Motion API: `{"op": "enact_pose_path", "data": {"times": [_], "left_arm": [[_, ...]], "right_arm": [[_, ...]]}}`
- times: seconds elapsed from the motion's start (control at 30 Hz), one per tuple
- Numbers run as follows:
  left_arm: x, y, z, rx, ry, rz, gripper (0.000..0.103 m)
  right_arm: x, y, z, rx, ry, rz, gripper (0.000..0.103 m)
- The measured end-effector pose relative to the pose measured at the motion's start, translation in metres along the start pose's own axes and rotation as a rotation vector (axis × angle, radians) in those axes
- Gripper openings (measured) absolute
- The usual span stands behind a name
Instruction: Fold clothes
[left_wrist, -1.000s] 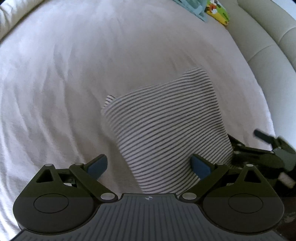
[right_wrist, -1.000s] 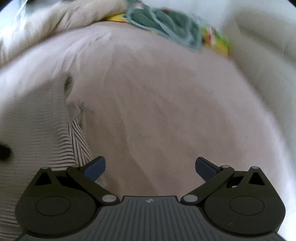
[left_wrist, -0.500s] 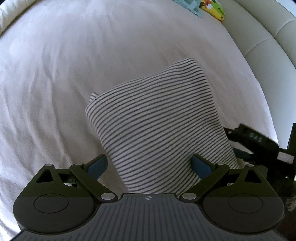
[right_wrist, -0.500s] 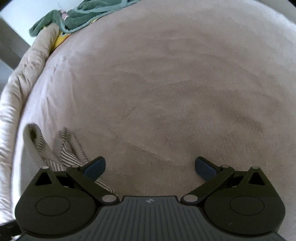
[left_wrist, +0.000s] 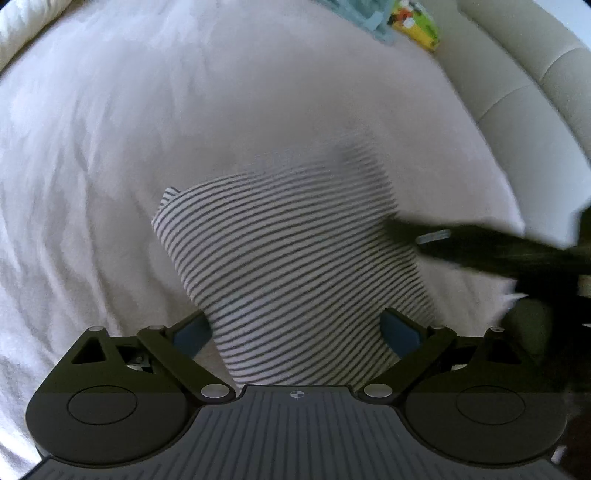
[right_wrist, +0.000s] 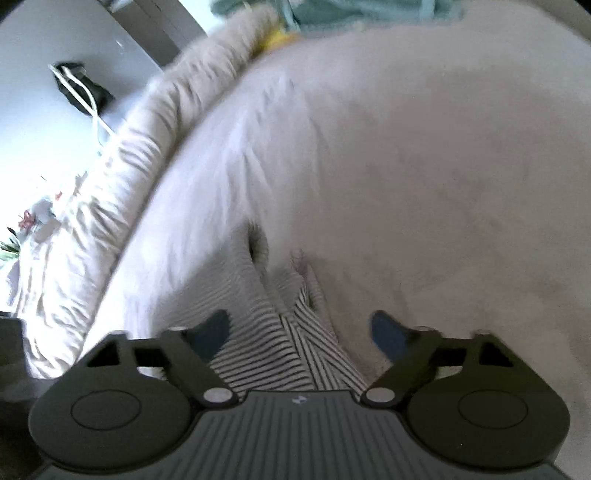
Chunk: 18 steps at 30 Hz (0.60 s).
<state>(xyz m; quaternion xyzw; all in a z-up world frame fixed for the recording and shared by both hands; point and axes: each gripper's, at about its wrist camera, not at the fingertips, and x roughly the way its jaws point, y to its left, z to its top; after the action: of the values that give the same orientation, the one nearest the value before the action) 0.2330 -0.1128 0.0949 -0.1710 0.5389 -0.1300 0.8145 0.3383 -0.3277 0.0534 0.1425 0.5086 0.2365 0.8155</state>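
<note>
A folded black-and-white striped garment (left_wrist: 291, 266) lies on the white bed sheet (left_wrist: 110, 147). My left gripper (left_wrist: 295, 332) is open, its blue pads either side of the garment's near end, just above it. My right gripper (right_wrist: 299, 330) is open and empty, with the garment's layered edge (right_wrist: 291, 332) between its fingers. In the left wrist view the right gripper (left_wrist: 480, 247) shows as a dark blur at the garment's right edge.
A padded cream headboard (left_wrist: 535, 92) borders the bed on the right. A teal cloth (left_wrist: 365, 14) and a yellow-green item (left_wrist: 417, 22) lie at the far end. A rumpled cream duvet (right_wrist: 122, 177) lines the bed's edge, with a floor and a cable (right_wrist: 85, 96) beyond.
The right gripper has swung over to the garment's right edge, so the striped folds now sit between its fingers. The left gripper stays open over the garment's near end.
</note>
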Motion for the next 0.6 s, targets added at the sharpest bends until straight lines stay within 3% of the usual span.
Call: {"op": "enact_pose_path", "data": {"times": [0.1,0.2,0.43,0.6], "left_arm": [[-0.007,-0.007,0.010,0.046,-0.042,-0.060,0.099],[0.001,-0.001,0.007,0.062,-0.020,-0.030,0.099],[0.014,0.006,0.001,0.031,0.039,0.024,0.099],[0.019,0.002,0.006,0.040,0.048,0.029,0.099]], "right_arm": [[0.006,-0.004,0.004,0.026,-0.001,0.040,0.062],[0.007,-0.014,0.002,0.054,0.012,0.036,0.062],[0.022,-0.024,-0.004,0.088,0.120,0.136,0.072],[0.025,-0.020,-0.006,0.046,0.147,0.130,0.083]]}}
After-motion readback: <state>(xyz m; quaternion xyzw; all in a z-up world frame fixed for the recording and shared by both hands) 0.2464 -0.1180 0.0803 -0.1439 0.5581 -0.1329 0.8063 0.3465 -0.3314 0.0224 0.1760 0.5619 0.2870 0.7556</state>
